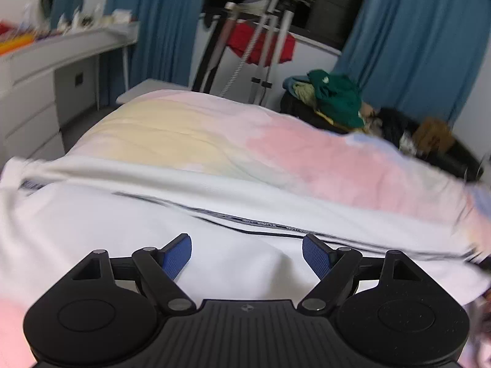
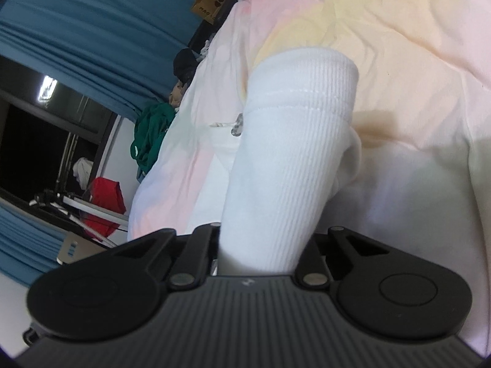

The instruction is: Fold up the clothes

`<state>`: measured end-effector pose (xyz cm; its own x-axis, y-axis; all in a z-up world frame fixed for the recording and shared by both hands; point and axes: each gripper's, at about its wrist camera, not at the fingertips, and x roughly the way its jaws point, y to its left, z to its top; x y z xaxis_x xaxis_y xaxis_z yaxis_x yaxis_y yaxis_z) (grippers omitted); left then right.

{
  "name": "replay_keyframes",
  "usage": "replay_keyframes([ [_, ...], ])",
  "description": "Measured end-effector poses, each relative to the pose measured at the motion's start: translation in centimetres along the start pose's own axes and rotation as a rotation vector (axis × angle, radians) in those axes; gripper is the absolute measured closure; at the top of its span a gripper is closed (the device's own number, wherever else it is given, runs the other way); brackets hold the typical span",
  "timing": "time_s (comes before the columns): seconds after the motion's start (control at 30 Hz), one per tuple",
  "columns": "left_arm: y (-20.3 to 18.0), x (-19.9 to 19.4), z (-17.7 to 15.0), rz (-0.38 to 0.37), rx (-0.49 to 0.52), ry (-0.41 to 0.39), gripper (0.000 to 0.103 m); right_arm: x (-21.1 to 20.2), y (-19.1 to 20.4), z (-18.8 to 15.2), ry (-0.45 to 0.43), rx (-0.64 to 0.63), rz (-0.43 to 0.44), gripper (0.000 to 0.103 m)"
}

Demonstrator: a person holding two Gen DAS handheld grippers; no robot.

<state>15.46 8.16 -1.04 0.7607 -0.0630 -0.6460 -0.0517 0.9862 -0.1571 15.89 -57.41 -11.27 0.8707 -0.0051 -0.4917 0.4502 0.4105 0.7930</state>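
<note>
right wrist view: white ribbed cuff (image 2: 294, 153) pinched between right tongs (image 2: 260, 245).

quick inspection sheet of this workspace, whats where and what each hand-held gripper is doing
surface: bed with pastel pink and yellow duvet, rumpled.
job's things: white garment spread over the duvet, dark printed trim along one edge; its ribbed cuff stands up in the right wrist view.
clutter: pile of clothes with a green garment on top beside the bed; brown paper bag.
grippers: left hand-held gripper open above the white garment, nothing between its blue pads; right hand-held gripper shut on the ribbed cuff.
cables: nothing seen.
surroundings: blue curtains, dark window, drying rack holding a red cloth, white shelf unit.
</note>
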Motion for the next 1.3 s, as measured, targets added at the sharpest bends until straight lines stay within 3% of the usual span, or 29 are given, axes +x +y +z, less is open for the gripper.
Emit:
replay_keyframes([
  [0.23,-3.2,5.3,-4.9,0.099,0.234,0.039,0.019,-0.8,1.9,-0.6,-0.05,-0.087,-0.037,0.086],
  [0.4,-2.1,6.2,-4.7,0.093,0.225,0.055,0.017,-2.1,5.9,-2.1,-0.147,-0.377,-0.067,0.086],
  [0.6,-2.1,6.7,-4.5,0.094,0.241,0.063,0.017,-3.7,10.0,-3.8,-0.254,-0.552,-0.074,0.086],
  [0.73,-1.9,6.4,-4.2,0.085,0.24,0.059,0.016,-5.9,13.3,-6.4,-0.339,-0.712,-0.027,0.086],
  [0.93,-1.5,5.1,-3.4,0.076,0.236,0.04,0.016,-9.5,19.7,-13.5,-0.415,-0.974,0.144,0.086],
  [1.07,-0.3,3.1,-2.4,0.073,0.19,-0.003,0.016,-10.1,22.4,-20.3,-0.378,-1.136,0.239,0.086],
  [1.23,2.5,0.8,-1.3,0.106,0.074,-0.072,0.016,-8.1,21.2,-30.6,-0.195,-1.383,0.276,0.085],
  [1.3,3.6,0.5,-1.2,0.119,0.051,-0.079,0.016,-6.5,19.3,-34.9,-0.07,-1.523,0.247,0.084],
])
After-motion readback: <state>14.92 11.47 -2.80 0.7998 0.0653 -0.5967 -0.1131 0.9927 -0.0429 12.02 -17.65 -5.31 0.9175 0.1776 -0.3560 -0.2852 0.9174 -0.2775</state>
